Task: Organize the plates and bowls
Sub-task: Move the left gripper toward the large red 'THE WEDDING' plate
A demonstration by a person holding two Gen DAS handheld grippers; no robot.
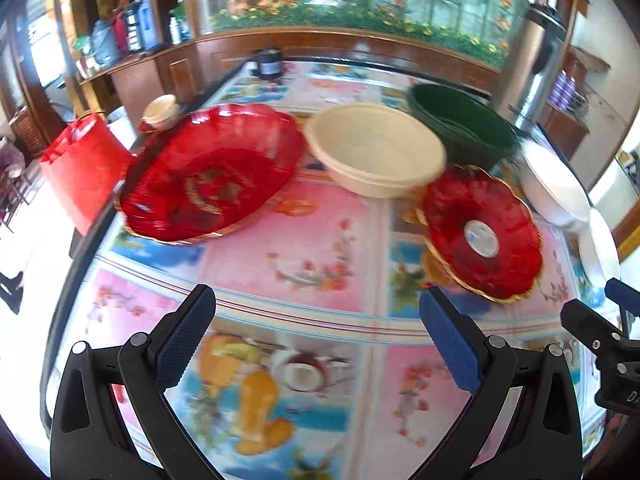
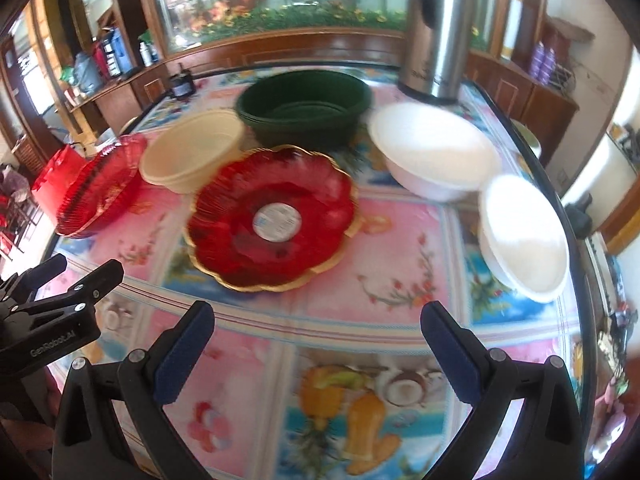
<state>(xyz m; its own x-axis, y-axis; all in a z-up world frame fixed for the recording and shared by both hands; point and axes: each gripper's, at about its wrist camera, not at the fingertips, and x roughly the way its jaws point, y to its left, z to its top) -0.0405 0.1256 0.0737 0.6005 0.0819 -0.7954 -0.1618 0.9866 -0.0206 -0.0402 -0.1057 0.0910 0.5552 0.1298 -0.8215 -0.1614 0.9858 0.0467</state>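
Grippers level over tablecloth, jaws wide (empty)

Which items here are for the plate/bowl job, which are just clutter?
Job: big red dish, small red dish, cream bowl, green bowl, two white bowls.
Clutter: steel flask, red bag, small cup, dark jar.

Two red plates, four bowls, one steel flask
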